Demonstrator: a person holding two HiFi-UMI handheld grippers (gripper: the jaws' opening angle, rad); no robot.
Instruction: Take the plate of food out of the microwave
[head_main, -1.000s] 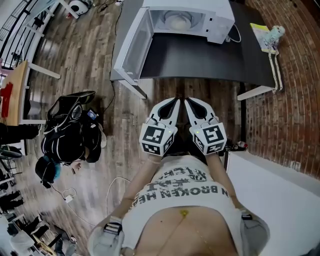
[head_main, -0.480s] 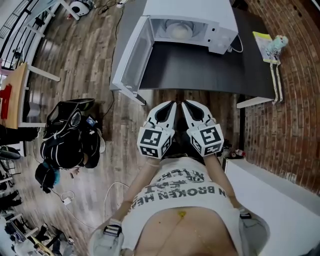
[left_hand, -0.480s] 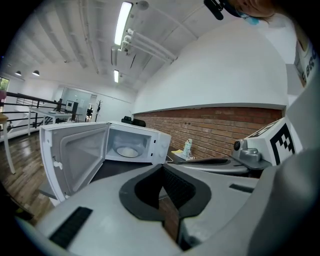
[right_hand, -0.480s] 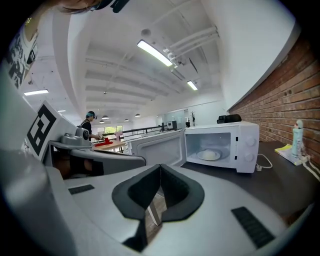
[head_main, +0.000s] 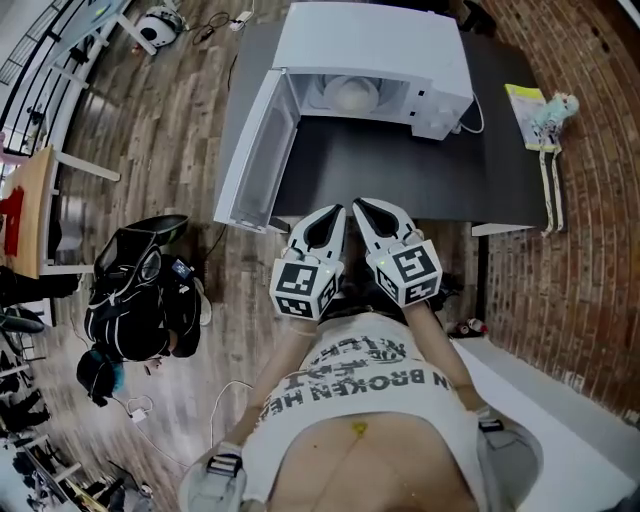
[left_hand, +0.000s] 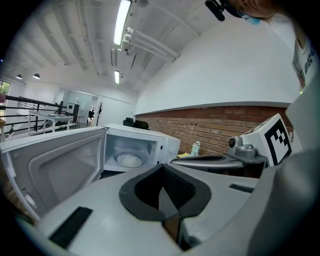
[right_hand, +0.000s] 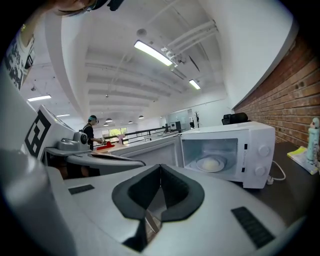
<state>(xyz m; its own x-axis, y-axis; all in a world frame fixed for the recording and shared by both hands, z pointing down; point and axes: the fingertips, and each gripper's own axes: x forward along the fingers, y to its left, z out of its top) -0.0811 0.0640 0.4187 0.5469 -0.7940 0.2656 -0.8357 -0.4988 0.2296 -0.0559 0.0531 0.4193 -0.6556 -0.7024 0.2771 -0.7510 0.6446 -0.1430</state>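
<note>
Status: plate of food (head_main: 352, 93) sits inside the microwave (head_main: 372, 45), on the cavity floor, a pale round mound on it. Neither tool touches it.

Microwave is white, upper centre of the head view, standing on a black table (head_main: 400, 160). Its door (head_main: 256, 150) is swung fully open toward the left of the frame.

Left gripper (head_main: 338, 209) and right gripper (head_main: 358, 203) are side by side at frame centre, near the table's front edge. Both tips point up-frame at the open cavity and are well apart from the oven.

Left gripper view: jaws pressed together, tips meeting, nothing between them. The plate shows beyond, left of centre, inside the lit cavity.

Right gripper view: jaws likewise closed tip to tip and empty. The plate shows right of centre in the cavity, with two control knobs on the panel to its right.

Other items:
- Black bag (head_main: 140, 290) on the wood floor, left of frame.
- Small pale figure (head_main: 550, 100) on a yellow sheet at the table's right end, beside the brick wall (head_main: 580, 220).
- A person (right_hand: 91, 131) far off in the right gripper view, left of centre.
</note>
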